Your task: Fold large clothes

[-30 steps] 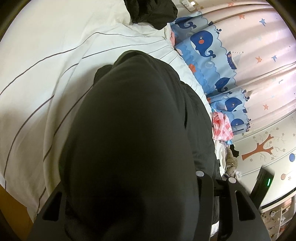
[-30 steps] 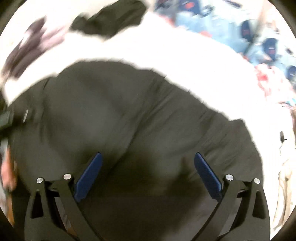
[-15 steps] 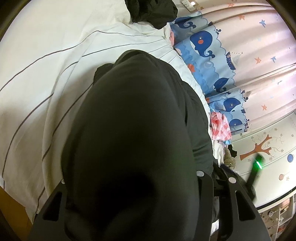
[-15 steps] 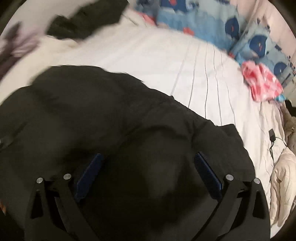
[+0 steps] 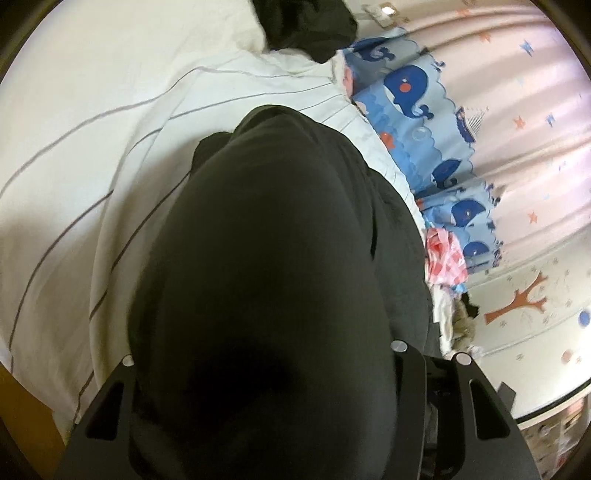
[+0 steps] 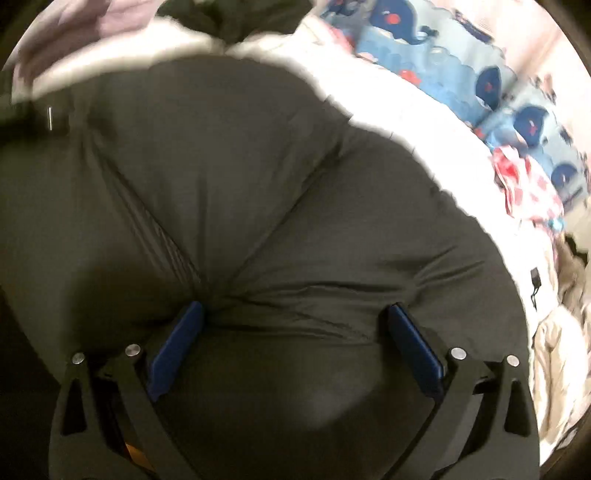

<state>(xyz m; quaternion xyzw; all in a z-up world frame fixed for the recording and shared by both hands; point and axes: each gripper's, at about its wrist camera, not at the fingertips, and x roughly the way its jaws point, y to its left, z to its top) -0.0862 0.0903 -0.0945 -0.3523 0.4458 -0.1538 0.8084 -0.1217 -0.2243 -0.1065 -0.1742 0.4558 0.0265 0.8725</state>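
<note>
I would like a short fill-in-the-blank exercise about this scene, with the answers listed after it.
1. The bulky garment on the bed is ___ in colour.
2. The pads of the right hand-held gripper are ___.
3. The white bedsheet has thin grey ___.
4. The blue fabric shows ___.

Answers: black; blue; stripes; whales

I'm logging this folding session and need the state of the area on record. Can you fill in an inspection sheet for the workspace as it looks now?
Surface: bed with a white striped sheet.
Job's things: dark padded garment spread on the bed; a thick fold fills the left claw.
Clutter: second dark garment at the far end; red-and-white cloth and beige clothing by the bed's edge.
Grippers: left claw's pads hidden by the fabric; right claw open, pads apart, low over the garment.
Cables: small black cable on the sheet.
Surroundings: whale-print fabric, star-print curtain, tree decal.
</note>
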